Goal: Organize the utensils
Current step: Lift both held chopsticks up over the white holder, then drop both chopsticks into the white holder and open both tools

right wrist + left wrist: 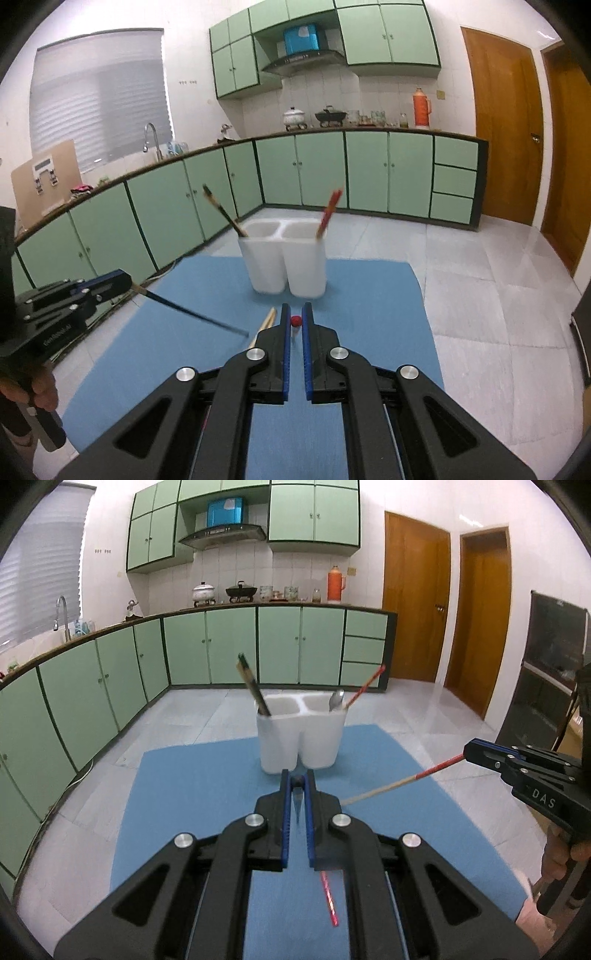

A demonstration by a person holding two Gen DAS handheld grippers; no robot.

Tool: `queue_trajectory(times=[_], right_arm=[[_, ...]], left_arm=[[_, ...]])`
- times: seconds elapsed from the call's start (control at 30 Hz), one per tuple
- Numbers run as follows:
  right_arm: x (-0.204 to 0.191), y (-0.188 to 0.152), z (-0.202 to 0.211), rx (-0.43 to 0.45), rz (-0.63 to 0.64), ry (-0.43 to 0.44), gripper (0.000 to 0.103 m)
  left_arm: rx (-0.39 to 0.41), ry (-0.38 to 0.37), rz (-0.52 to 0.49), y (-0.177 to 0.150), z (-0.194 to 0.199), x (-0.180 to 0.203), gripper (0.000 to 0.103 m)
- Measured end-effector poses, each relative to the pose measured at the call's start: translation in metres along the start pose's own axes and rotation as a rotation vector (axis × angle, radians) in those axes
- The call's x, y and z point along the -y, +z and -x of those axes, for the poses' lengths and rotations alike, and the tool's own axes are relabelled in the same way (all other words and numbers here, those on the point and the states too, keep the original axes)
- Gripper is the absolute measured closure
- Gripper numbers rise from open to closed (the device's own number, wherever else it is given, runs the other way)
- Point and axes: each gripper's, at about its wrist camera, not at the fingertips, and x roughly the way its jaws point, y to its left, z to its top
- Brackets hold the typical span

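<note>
Chopsticks: my left gripper (297, 781) fingers pinch a dark chopstick (192, 314), my right gripper (295, 319) fingers pinch a red chopstick (402, 781), both near the white holder (301, 734).

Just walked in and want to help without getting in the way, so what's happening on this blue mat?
A person is sorting utensils into a white two-compartment holder on the blue mat. The left hand-held gripper is shut on a dark chopstick; the right hand-held gripper is shut on a red-ended chopstick. The holder's left compartment already has dark chopsticks, the right a spoon and a red chopstick. Another red chopstick lies on the mat.
</note>
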Motion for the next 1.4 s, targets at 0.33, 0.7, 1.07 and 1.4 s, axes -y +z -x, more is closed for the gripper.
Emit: queue_trajectory(times=[0.33, 0.7, 1.07, 1.4], right_arm=[[-0.011, 0.043, -0.003, 0.037, 0.056, 0.046, 0.097], [-0.011, 0.096, 0.013, 0.134, 0.073, 0.114, 0.097], [-0.012, 0.163, 0.011, 0.233, 0.116, 0.084, 0.097], [-0.010, 0.177, -0.055, 0.150, 0.119, 0.029, 0.097]], left_arm=[[0.053, -0.032, 0.011, 0.036, -0.006, -0.001, 0.097], [0.174, -0.042, -0.006, 0.087, 0.000, 0.003, 0.097], [0.360, -0.016, -0.019, 0.163, -0.009, 0.013, 0.097], [0.380, 0.033, -0.003, 0.182, -0.083, 0.010, 0.097]])
